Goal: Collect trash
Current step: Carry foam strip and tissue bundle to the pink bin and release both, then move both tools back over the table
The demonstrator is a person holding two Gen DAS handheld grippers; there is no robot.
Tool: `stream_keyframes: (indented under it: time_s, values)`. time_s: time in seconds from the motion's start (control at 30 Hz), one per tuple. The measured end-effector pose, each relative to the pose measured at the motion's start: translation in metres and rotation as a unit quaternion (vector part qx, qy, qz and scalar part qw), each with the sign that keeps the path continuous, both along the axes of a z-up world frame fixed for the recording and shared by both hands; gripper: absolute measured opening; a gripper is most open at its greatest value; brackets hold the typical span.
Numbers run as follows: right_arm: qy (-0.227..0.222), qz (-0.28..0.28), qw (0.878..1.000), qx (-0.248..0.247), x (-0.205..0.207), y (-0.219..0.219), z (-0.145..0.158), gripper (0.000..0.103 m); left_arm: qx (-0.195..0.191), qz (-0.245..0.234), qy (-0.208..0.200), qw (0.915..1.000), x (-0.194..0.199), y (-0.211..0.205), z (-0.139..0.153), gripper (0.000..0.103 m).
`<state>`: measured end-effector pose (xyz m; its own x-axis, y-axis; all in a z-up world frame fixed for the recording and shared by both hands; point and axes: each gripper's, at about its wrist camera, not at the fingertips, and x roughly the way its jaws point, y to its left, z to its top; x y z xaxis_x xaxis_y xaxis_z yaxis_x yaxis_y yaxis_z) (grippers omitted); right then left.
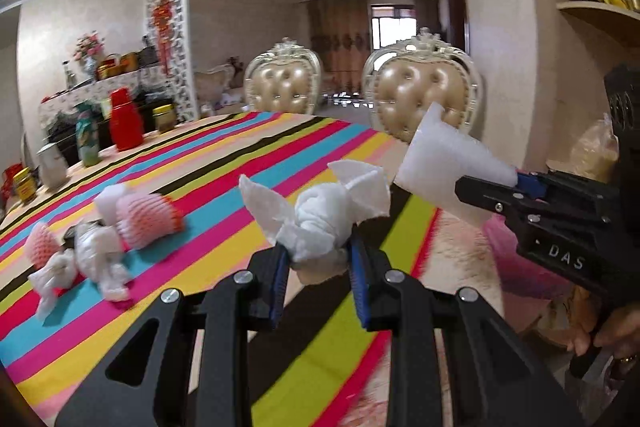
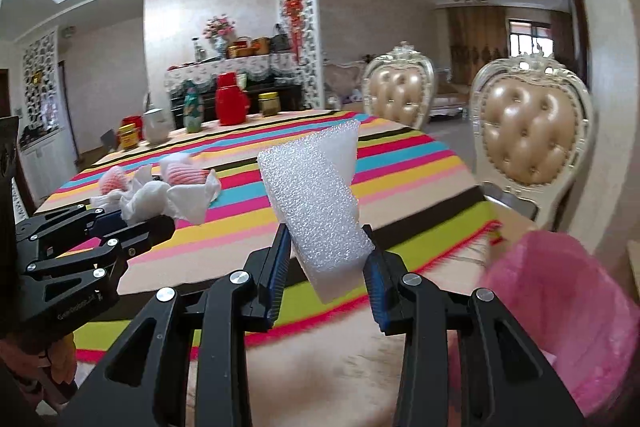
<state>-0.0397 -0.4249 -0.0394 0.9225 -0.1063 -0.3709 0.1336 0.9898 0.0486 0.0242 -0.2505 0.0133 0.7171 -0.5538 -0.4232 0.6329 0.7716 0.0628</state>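
Observation:
My left gripper [image 1: 318,255] is shut on a crumpled white tissue [image 1: 320,219] and holds it above the striped tablecloth [image 1: 224,163]. My right gripper [image 2: 326,267] is shut on a white foam sheet piece [image 2: 316,203], held over the table's near edge; it also shows in the left wrist view [image 1: 448,167]. More trash lies on the table at the left: pink foam fruit nets [image 1: 148,215] and crumpled white tissues [image 1: 100,263]. A bin lined with a pink trash bag [image 2: 568,315] stands at the lower right, beside the table.
Two gold padded chairs [image 2: 532,143] stand at the table's far side. A red thermos [image 1: 126,125], a patterned bottle [image 1: 86,139], jars and a white kettle [image 1: 52,165] stand at the far left of the table. A shelf [image 1: 600,11] with jars is on the right.

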Motion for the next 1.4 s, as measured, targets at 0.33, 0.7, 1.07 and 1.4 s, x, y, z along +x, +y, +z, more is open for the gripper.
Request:
stream_keyframes:
  time_s: [0.33,0.7,1.07,1.4]
  values:
    - [0.003,-0.082,0.997,-0.005,-0.046,-0.063,0.000,0.037,-0.003,-0.089,-0.004,0.9960,-0.016,-0.072,0.005,0.027]
    - [0.016,-0.175,0.984,-0.005,-0.089,-0.135,-0.009,0.037,-0.006,-0.172,0.036,0.9845,-0.025,-0.159,0.000,0.028]
    - [0.046,-0.226,0.973,0.029,-0.112,-0.188,-0.043,0.037,0.002,-0.255,0.086,0.9631,-0.033,-0.252,-0.022,0.031]
    - [0.044,-0.231,0.971,0.049,-0.112,-0.195,-0.056,0.062,-0.005,-0.192,0.081,0.9780,-0.012,-0.230,-0.024,0.085]
